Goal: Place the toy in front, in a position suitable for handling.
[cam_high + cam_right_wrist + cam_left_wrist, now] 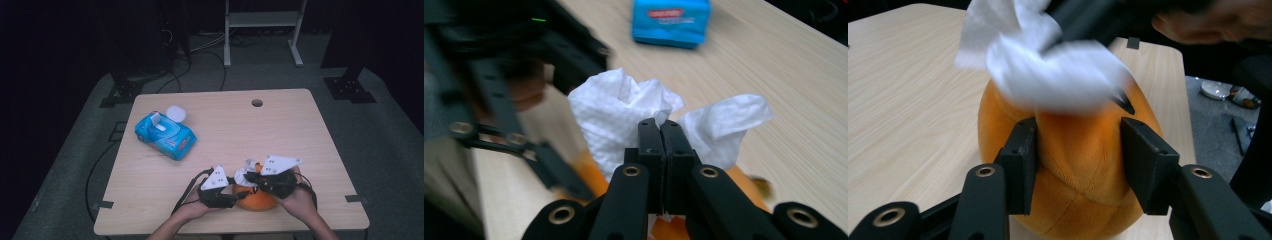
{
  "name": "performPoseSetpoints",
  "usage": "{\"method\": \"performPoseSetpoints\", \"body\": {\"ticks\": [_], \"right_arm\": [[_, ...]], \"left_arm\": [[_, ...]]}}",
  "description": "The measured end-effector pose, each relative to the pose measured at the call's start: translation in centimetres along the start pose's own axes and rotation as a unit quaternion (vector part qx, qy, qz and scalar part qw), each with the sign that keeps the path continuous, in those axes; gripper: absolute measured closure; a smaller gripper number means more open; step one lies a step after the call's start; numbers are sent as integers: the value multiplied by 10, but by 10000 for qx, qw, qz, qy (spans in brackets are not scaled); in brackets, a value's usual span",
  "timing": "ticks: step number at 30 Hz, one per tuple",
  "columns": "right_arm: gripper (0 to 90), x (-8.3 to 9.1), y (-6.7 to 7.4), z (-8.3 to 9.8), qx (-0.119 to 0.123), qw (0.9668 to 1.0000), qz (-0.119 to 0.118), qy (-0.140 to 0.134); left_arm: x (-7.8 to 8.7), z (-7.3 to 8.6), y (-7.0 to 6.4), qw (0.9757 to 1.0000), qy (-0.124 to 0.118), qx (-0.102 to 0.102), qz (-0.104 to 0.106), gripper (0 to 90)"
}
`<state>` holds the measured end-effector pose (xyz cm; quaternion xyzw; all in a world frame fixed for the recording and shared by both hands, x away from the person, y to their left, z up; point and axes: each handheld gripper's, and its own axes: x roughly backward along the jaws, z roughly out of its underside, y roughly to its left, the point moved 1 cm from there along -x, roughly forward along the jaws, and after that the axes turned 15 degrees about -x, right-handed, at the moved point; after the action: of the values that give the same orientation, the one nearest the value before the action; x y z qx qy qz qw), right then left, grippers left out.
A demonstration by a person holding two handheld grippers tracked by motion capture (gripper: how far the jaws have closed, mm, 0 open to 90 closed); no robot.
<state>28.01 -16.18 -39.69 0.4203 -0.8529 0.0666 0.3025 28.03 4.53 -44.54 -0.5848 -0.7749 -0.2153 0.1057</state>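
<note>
An orange plush pumpkin (257, 199) sits near the table's front edge. My left gripper (234, 193) comes at it from the left, and in the left gripper view its black pads (1020, 150) press into the soft orange sides (1078, 165), so it is shut on the toy. My right gripper (659, 125) is shut on a crumpled white wipe (619, 110). It holds the wipe (245, 172) against the top of the pumpkin, where it looks blurred in the left gripper view (1048, 65). Both of the person's hands rest at the table's near edge.
A blue pack of wet wipes (165, 134) lies at the left of the wooden table (300, 130) with its flap up, and a small white round thing (176, 113) sits behind it. A cable hole (257, 103) is near the far edge. Cables and stand legs lie on the floor beyond.
</note>
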Motion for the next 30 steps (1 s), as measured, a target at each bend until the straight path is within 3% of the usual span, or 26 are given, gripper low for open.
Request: {"method": "performPoseSetpoints", "body": {"ticks": [2, 4, 6, 8, 10, 11, 12, 17, 18, 22, 25, 26, 27, 29, 30], "right_arm": [[885, 2, -6, 1, -65, 9999, 123, -33], [884, 12, -22, 2, -178, 9984, 506, -149], [884, 17, -30, 3, -232, 9975, 643, -155], [883, 18, -31, 3, -339, 9983, 432, -177], [882, 13, -23, 3, -344, 9992, 133, -161], [882, 13, -23, 3, -344, 9992, 133, -161], [882, 6, -14, 1, -218, 9997, -33, -106], [883, 1, -17, 1, -199, 9998, -16, 18], [883, 4, -27, 4, -312, 9995, 101, 46], [883, 7, -40, 13, -617, 9980, 5, 125], [884, 7, -39, 14, -642, 9977, -37, 202], [884, 8, -35, 14, -596, 9980, 36, 207], [884, 8, -35, 14, -596, 9980, 36, 207], [884, 7, -32, 14, -602, 9980, -32, 201], [884, 7, -28, 13, -556, 9980, -109, 271]], "left_arm": [[1, 1, 1, 10000, 6, -3, 13, 514], [1, 1, 1, 10000, 2, 12, 33, 512], [0, -1, 0, 10000, -10, -34, 50, 511], [0, -2, 0, 10000, -15, -69, 59, 513], [-1, -3, -2, 9998, 9, -208, 57, 514], [-1, -3, -2, 9998, 9, -208, 57, 515], [-1, -3, -3, 9996, 55, -287, 52, 517], [2, 0, -1, 9996, 76, -264, 26, 526], [2, 2, 1, 9997, 85, -244, 23, 527], [3, 7, 6, 9999, 78, -125, 39, 512], [3, 7, 7, 10000, 69, 34, 35, 438], [3, 4, 10, 9995, 32, 327, 29, 301], [3, 4, 10, 9995, 32, 327, 29, 259], [2, 2, 11, 9985, -24, 535, 79, 253], [0, 3, 11, 9983, -12, 578, 115, 301]]}}
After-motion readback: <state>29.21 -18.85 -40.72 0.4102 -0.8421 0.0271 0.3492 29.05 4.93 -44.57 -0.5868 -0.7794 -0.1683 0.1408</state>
